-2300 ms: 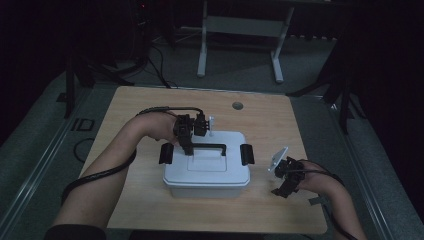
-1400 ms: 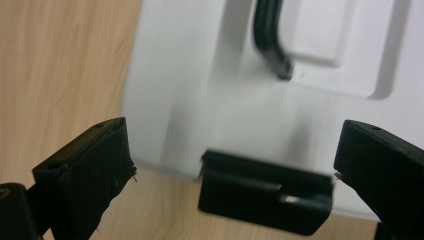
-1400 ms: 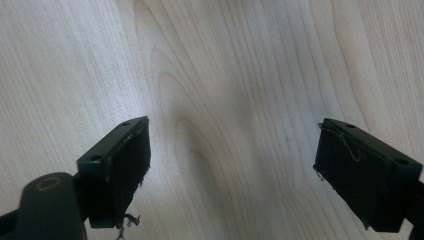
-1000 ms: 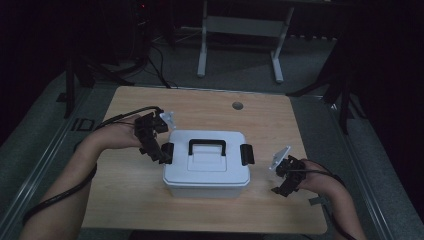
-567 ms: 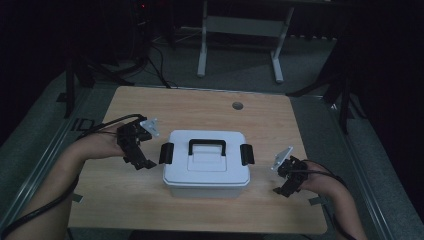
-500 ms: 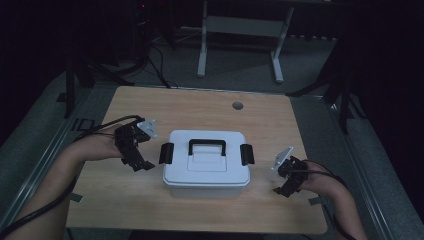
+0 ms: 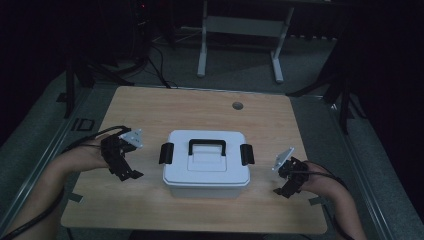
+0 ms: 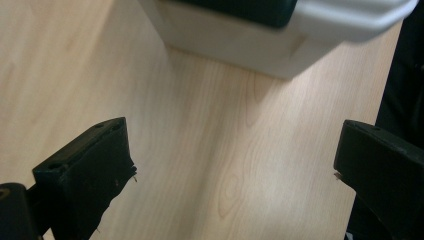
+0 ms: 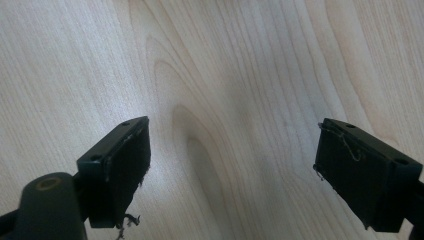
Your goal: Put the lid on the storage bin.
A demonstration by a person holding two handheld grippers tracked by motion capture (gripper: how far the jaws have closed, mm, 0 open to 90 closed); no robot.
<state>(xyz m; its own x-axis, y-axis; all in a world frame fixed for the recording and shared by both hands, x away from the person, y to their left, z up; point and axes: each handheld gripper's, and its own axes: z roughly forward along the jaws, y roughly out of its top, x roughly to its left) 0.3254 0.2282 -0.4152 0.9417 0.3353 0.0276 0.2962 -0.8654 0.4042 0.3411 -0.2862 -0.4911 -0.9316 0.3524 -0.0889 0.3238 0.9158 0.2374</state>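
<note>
High view: the left gripper point(image 7: 131, 176), jaws spread, has drawn back off the box point(image 7: 206, 162) handle point(image 7: 207, 145), the right gripper point(image 7: 283, 190) equally spread over bare bench point(image 7: 165, 107).

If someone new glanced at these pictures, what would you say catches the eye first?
The white lidded box in the middle of the wooden table stands out, with its black handle on top and a black latch at each end. Either side of it, apart from it, sit the left claw and right claw, both open over bare wood. Beyond the table the room is dark.
</note>
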